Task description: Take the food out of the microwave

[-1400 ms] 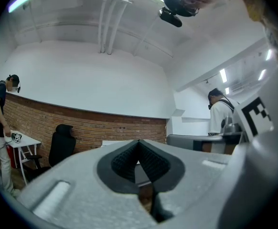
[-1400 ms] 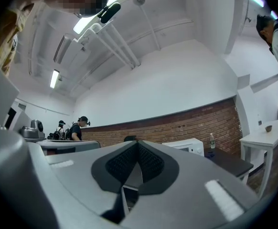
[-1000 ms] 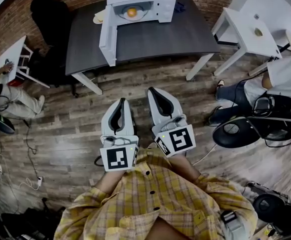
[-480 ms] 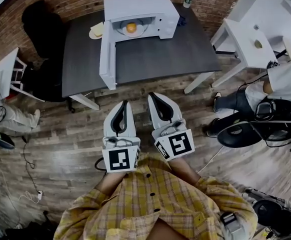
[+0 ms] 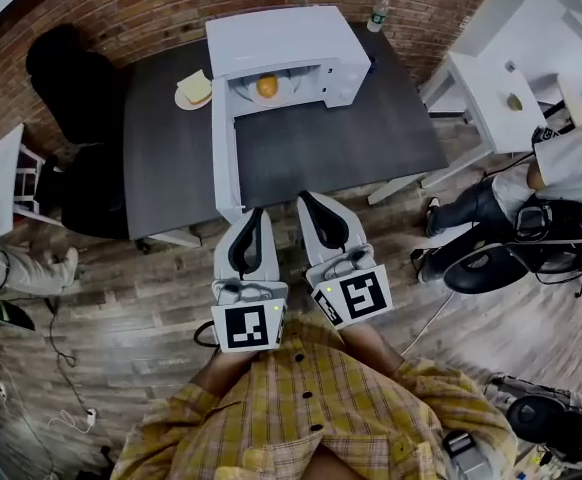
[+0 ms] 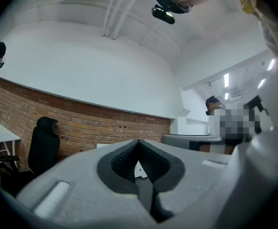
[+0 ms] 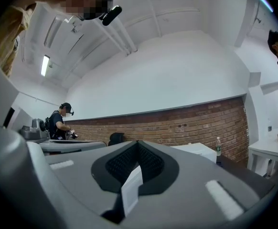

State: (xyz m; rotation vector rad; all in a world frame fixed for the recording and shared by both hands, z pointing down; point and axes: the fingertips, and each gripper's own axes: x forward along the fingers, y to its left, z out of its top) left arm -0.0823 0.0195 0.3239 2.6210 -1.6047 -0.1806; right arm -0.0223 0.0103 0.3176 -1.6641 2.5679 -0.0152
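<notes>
A white microwave (image 5: pixel 301 38) stands at the back of a dark table (image 5: pixel 351 138), and its door (image 5: pixel 223 138) is swung open toward me. Inside it, an orange piece of food (image 5: pixel 267 86) lies on a white plate. My left gripper (image 5: pixel 255 214) and right gripper (image 5: pixel 309 200) are held side by side, level, at the table's near edge, well short of the microwave. Both are shut with nothing held. In the left gripper view the left gripper (image 6: pixel 139 143) shows its jaws meeting. The right gripper (image 7: pixel 138 144) looks the same in its own view, with the microwave (image 7: pixel 196 150) beyond it.
A small plate with bread (image 5: pixel 193 91) sits left of the microwave, and a bottle (image 5: pixel 377 12) stands behind it. A black chair (image 5: pixel 71 78) is at the table's left. At the right are a white side table (image 5: pixel 491 88) and a seated person (image 5: pixel 561 158).
Both grippers have moved forward together from over the wooden floor to the table's near edge. The microwave and table now appear closer. The jaws have stayed shut.
</notes>
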